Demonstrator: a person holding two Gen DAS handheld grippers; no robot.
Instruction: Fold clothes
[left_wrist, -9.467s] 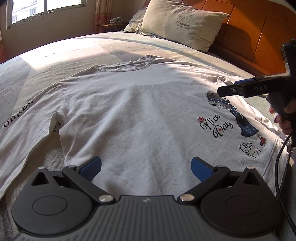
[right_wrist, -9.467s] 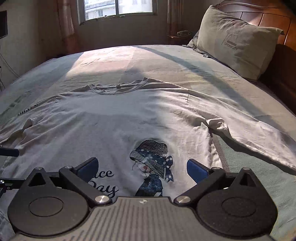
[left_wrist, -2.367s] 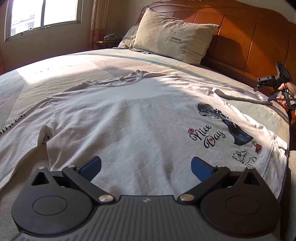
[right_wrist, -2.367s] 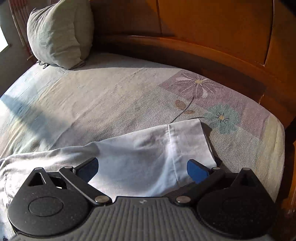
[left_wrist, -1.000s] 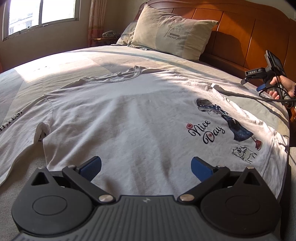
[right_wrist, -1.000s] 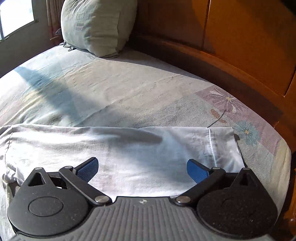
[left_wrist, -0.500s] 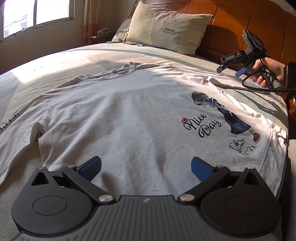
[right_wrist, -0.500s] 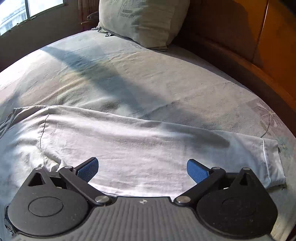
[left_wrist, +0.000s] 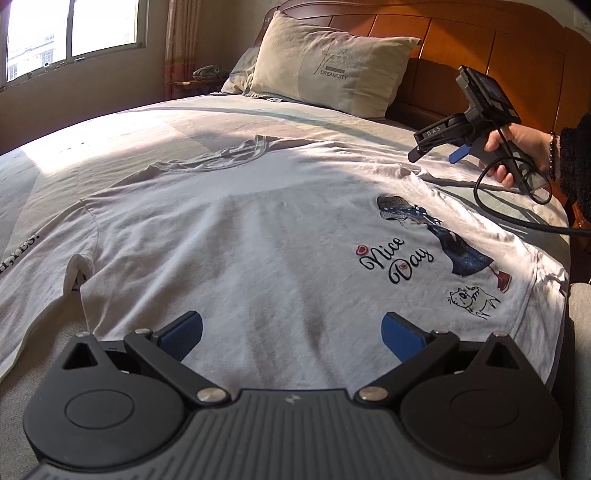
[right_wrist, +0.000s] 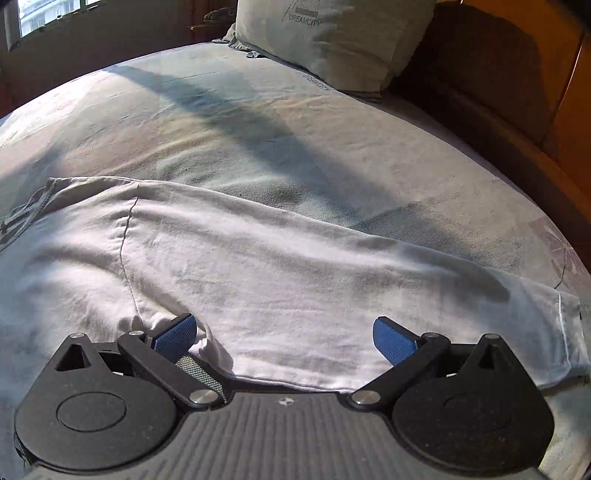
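Note:
A white long-sleeved shirt (left_wrist: 258, 236) with a "Nice Day" print lies spread flat, front up, on the bed. My left gripper (left_wrist: 291, 328) hovers open over its lower hem, nothing between the blue pads. In the left wrist view the right gripper (left_wrist: 436, 147) is held by a hand above the shirt's right shoulder. The right wrist view shows the right sleeve (right_wrist: 332, 273) stretched out across the sheet, cuff at the far right. My right gripper (right_wrist: 282, 334) stands open just over the sleeve near the armpit seam.
A beige pillow (left_wrist: 328, 70) leans on the wooden headboard (left_wrist: 517, 55) at the far end. The patterned bedsheet (right_wrist: 258, 122) extends beyond the shirt. A black cable (left_wrist: 517, 218) trails from the right gripper over the bed's edge. A window (left_wrist: 70, 33) is at the back left.
The right gripper has swept from the sleeve cuff along the sleeve toward the shoulder. The left gripper has stayed over the hem, both staying open.

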